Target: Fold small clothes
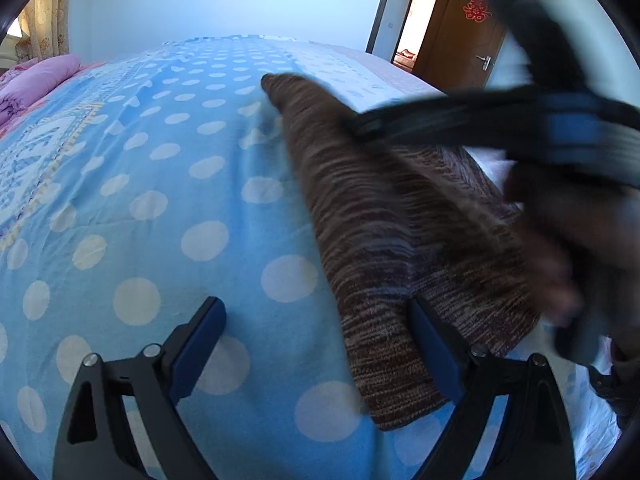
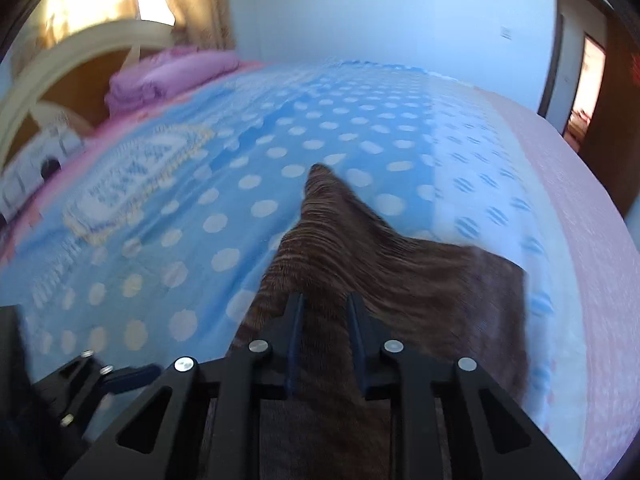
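A brown striped knit garment (image 1: 380, 232) lies on the blue polka-dot bedsheet (image 1: 160, 200). My left gripper (image 1: 316, 320) is open just above the sheet, its right finger resting over the garment's near edge. My right gripper (image 1: 360, 124) shows blurred in the left wrist view, reaching over the garment from the right. In the right wrist view my right gripper (image 2: 324, 308) is shut on a fold of the garment (image 2: 360, 248), which is lifted and stretches ahead to a point. The left gripper's finger (image 2: 128, 374) shows at the lower left there.
Folded purple bedding (image 2: 172, 72) sits by the headboard (image 2: 80, 52) at the far left. A brown door (image 1: 460, 36) stands open at the far right. The bed's pink edge (image 2: 580, 240) runs along the right.
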`<state>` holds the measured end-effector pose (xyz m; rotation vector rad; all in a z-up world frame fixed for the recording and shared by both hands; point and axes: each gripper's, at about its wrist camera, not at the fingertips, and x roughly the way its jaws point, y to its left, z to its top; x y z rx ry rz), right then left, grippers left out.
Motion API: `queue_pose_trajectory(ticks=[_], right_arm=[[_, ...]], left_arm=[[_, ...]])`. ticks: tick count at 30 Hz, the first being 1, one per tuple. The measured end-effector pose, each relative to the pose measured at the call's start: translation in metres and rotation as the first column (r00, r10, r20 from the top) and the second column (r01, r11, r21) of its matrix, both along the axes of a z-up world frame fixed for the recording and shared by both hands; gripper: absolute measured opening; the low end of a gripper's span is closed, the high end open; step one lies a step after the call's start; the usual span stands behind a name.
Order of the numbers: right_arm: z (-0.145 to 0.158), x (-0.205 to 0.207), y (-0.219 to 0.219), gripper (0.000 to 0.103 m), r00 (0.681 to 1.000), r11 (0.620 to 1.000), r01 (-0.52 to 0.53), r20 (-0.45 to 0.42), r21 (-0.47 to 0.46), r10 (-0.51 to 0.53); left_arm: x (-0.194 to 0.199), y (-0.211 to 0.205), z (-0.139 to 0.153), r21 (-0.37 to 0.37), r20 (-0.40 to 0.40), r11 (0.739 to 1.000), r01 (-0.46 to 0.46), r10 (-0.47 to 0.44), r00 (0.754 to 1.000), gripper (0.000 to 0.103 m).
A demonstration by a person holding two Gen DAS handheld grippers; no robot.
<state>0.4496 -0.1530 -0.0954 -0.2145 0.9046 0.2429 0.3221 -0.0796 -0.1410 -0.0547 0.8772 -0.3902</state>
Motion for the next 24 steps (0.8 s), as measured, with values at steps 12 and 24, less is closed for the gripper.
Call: queue_pose_trajectory(ticks=[12, 24], right_arm=[[0.013, -0.031, -0.066, 0.024, 0.995, 0.973, 0.074, 0.047, 0.218, -0.087], [0.017, -0.078, -0.146, 0.023, 0.98, 0.938, 0.173, 0.043, 0.301, -0.195]], left_arm=[[0.0, 0.031, 0.0, -0.169, -0.008, 0.983, -0.066, 0.065, 0.998, 0.096], [0.006, 0.014, -0.002, -0.072, -0.013, 0.996, -0.042, 0.041, 0.999, 0.099]])
